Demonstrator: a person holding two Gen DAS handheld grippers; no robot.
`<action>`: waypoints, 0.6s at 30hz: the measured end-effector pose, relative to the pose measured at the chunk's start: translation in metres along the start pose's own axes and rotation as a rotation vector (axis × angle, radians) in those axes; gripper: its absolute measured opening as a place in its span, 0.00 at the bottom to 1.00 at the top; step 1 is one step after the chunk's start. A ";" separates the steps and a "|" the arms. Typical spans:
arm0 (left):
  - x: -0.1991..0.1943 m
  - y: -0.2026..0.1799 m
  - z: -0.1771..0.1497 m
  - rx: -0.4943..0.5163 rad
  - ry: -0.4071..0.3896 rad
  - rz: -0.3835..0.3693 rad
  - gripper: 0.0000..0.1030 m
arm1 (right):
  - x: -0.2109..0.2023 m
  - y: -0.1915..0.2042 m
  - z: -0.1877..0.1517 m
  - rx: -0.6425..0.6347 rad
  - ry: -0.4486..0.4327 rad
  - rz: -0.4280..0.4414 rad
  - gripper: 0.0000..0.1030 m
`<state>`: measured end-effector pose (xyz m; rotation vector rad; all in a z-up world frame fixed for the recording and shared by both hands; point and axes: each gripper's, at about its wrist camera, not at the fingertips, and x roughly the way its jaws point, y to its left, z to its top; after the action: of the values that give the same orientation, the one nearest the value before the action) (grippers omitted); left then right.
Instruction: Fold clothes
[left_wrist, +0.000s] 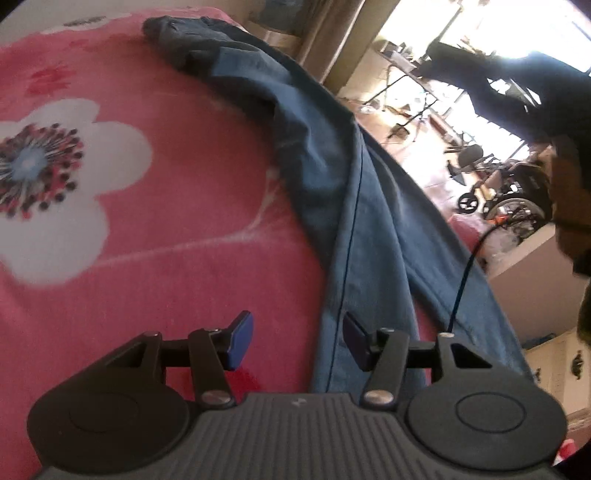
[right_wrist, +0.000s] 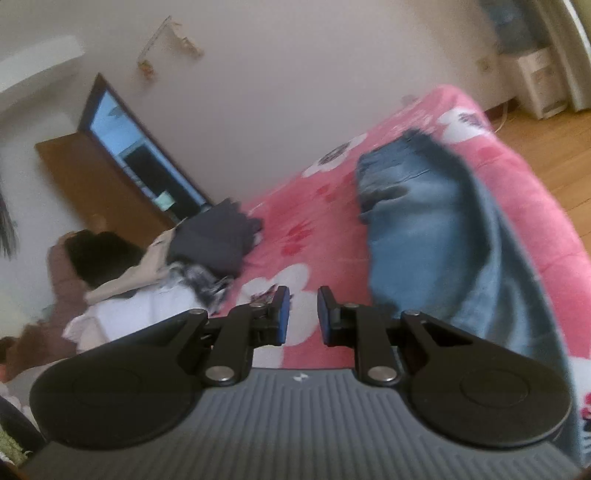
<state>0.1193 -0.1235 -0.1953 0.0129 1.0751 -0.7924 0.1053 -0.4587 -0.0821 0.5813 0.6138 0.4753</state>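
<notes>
— Left wrist view: saw the left hand-held gripper (left_wrist: 297, 341) spread, nothing between its pads, hovering above the pink flowered bed cover (left_wrist: 155, 236). Beyond that?
— Found the blue jeans (left_wrist: 332, 177) lying along the bed's right edge, bunched at the far end.
— And the right wrist view?
— Showed the right hand-held gripper (right_wrist: 303, 317) narrowed to a small gap, pinching nothing. Jeans (right_wrist: 424, 236) lay ahead to the right; piled clothes (right_wrist: 207, 251) farther left.

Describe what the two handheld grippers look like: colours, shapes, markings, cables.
The left gripper and the right gripper look alike: black linkage arms with silver pivot screws, blue finger pads, round black side housings, a ribbed grey body with a small white mark. A thin dark cable shows beside the left one.
</notes>
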 end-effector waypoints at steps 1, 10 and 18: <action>-0.001 -0.003 -0.003 -0.001 -0.011 0.013 0.53 | 0.003 0.002 0.002 -0.015 0.012 0.018 0.16; 0.008 -0.015 -0.021 0.029 -0.033 0.101 0.52 | 0.032 0.008 0.010 -0.058 0.063 0.062 0.16; 0.019 -0.033 -0.030 0.139 -0.015 0.143 0.51 | 0.005 0.000 -0.010 -0.074 0.052 -0.001 0.22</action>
<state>0.0813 -0.1474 -0.2136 0.1996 0.9917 -0.7353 0.1024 -0.4520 -0.0907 0.4998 0.6431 0.5113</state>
